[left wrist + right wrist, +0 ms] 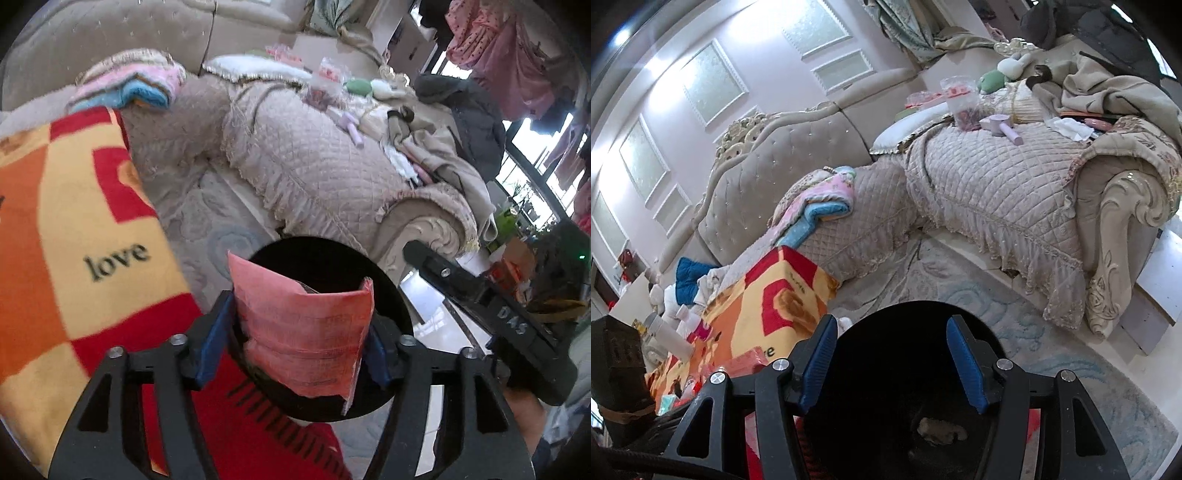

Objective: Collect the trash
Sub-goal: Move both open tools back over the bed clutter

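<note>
A pink-red wrapper (303, 332) hangs between the blue pads of my left gripper (301, 315), right over the mouth of a round black bin (325, 258). The jaws stand wide and the wrapper bows loosely from one pad to the other. In the right wrist view my right gripper (892, 325) is open over the same bin (916, 306), with nothing between its fingers. A pale crumpled scrap (940, 432) lies at the bottom of the bin. A black finger (443, 273) of the right gripper reaches in from the right of the left wrist view.
A red, orange and yellow blanket (74, 221) printed "love" lies left of the bin. Behind is a quilted beige sofa (314, 155) with folded pink and blue towels (140, 88), clothes and small items. A pale patterned carpet (1052, 332) covers the floor. A white bottle (668, 332) lies at left.
</note>
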`<state>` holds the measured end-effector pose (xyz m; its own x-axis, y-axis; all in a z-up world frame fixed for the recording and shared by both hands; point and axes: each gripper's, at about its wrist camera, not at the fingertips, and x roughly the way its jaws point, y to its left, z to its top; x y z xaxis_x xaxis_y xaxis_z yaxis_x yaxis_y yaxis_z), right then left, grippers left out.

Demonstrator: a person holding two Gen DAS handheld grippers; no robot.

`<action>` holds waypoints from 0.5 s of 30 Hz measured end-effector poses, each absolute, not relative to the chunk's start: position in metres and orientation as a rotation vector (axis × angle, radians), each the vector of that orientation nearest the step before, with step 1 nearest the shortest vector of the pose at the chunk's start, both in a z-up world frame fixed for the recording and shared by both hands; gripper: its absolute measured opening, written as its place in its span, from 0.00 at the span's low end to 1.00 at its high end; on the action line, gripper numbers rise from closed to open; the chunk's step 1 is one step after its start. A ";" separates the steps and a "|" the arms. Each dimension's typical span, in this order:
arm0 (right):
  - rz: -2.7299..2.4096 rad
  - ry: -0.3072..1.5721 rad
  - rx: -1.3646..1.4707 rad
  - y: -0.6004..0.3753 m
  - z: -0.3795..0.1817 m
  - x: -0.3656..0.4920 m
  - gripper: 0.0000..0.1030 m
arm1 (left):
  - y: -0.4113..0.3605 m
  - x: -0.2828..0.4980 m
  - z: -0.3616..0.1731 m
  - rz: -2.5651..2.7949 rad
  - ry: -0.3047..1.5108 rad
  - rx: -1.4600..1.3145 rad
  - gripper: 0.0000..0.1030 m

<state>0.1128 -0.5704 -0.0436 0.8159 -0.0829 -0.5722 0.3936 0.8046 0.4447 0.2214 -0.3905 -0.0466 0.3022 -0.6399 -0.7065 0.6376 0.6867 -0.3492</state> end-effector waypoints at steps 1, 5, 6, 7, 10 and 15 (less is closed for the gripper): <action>-0.273 0.563 0.596 -0.573 -0.045 0.112 0.58 | -0.396 0.222 -0.053 -0.847 0.959 0.017 0.71; -0.281 0.555 0.638 -0.584 -0.048 0.107 0.58 | -0.406 0.219 -0.067 -0.828 0.987 0.092 0.71; -0.282 0.553 0.639 -0.585 -0.048 0.106 0.58 | -0.406 0.218 -0.068 -0.828 0.990 0.096 0.71; -0.284 0.551 0.638 -0.586 -0.047 0.106 0.58 | -0.404 0.218 -0.068 -0.823 0.988 0.099 0.71; -0.279 0.554 0.643 -0.587 -0.047 0.105 0.58 | -0.391 0.215 -0.062 -0.814 0.980 0.077 0.71; -0.266 0.545 0.633 -0.579 -0.041 0.106 0.58 | -0.348 0.198 -0.040 -0.794 0.936 0.029 0.71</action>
